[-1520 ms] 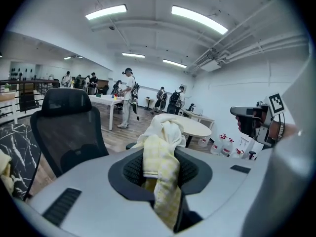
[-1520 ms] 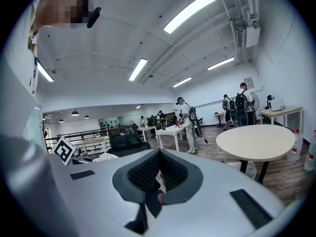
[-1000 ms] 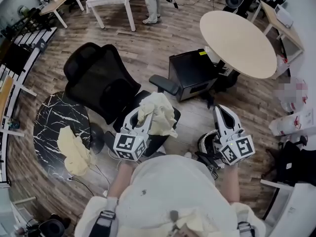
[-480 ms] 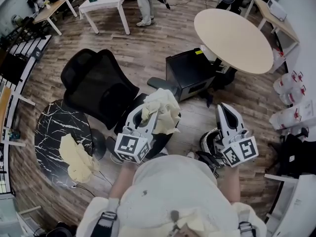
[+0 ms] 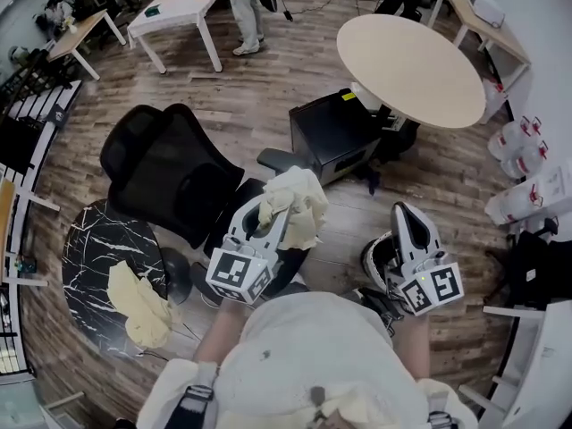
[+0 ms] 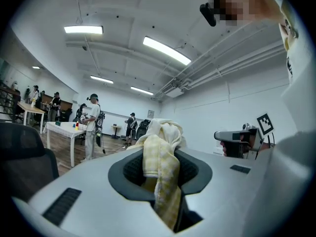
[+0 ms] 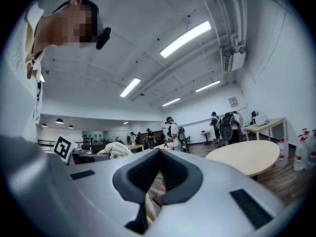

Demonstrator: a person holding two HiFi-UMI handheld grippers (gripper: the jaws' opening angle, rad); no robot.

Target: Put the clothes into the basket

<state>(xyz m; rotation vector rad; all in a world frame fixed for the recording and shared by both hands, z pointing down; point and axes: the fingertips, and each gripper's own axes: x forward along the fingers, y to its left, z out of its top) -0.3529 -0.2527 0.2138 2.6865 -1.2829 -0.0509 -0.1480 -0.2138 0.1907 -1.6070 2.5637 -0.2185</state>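
A cream and pale-yellow cloth (image 5: 302,206) hangs bunched from my left gripper (image 5: 268,208), which is shut on it above the seat of a black office chair (image 5: 165,164). In the left gripper view the cloth (image 6: 160,154) fills the gap between the jaws and drapes down. My right gripper (image 5: 409,214) is held level at the right with its jaws together and nothing in them; its tips (image 7: 158,151) meet. A second pale-yellow cloth (image 5: 138,293) lies on a black marble round table (image 5: 94,239) at the left. A black box-shaped bin (image 5: 335,132) stands on the floor ahead.
A round beige table (image 5: 411,56) stands behind the black bin. White tables (image 5: 170,7) and standing people (image 5: 241,7) are at the far end. White bottles (image 5: 518,141) sit at the right wall. Wooden floor lies between the chair and the bin.
My left gripper has lifted the cloth slightly and carried it a little forward, still gripped. The right gripper has stayed about where it was.
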